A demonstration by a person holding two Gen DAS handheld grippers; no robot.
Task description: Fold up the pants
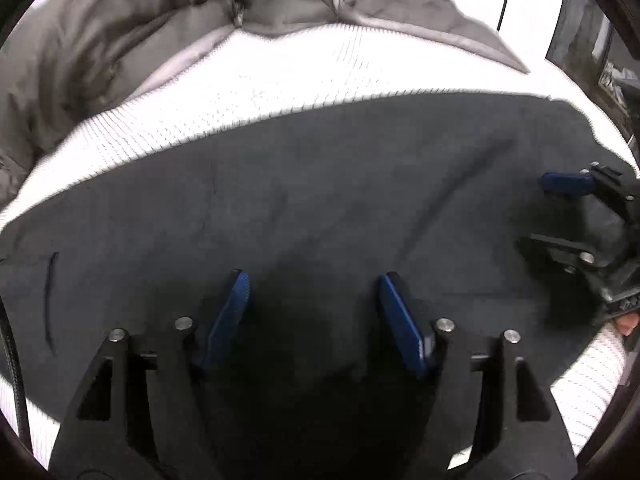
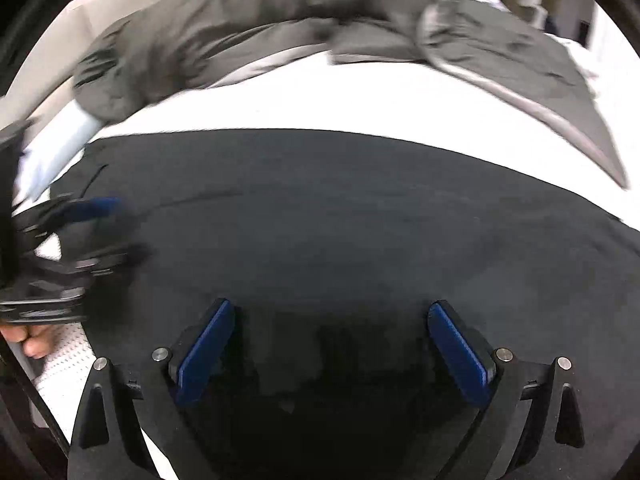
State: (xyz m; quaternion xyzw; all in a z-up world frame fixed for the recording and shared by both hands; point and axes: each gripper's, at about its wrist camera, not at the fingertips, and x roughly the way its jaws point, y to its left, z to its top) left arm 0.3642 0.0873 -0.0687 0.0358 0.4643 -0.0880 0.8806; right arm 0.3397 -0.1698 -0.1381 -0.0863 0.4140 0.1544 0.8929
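Two garments: dark pants [image 1: 320, 200] of matte woven cloth, spread flat; rumpled grey jacket [image 1: 120, 40] beyond them.
Bed cover: white ribbed knit [image 1: 260, 92].
Left gripper [image 1: 314, 280]: blue ridged pads, jaws partly apart above the pants, nothing gripped.
Right gripper [image 2: 332, 312]: jaws wide apart, pants beneath and ahead.
Pose: both tilt steeply downward, side by side.

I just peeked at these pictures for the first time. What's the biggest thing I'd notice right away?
The big dark pants spread flat across the white bed cover fill the middle. Two open grippers with blue pads hover low over them, the left gripper and the right gripper. A rumpled grey blanket lies behind.
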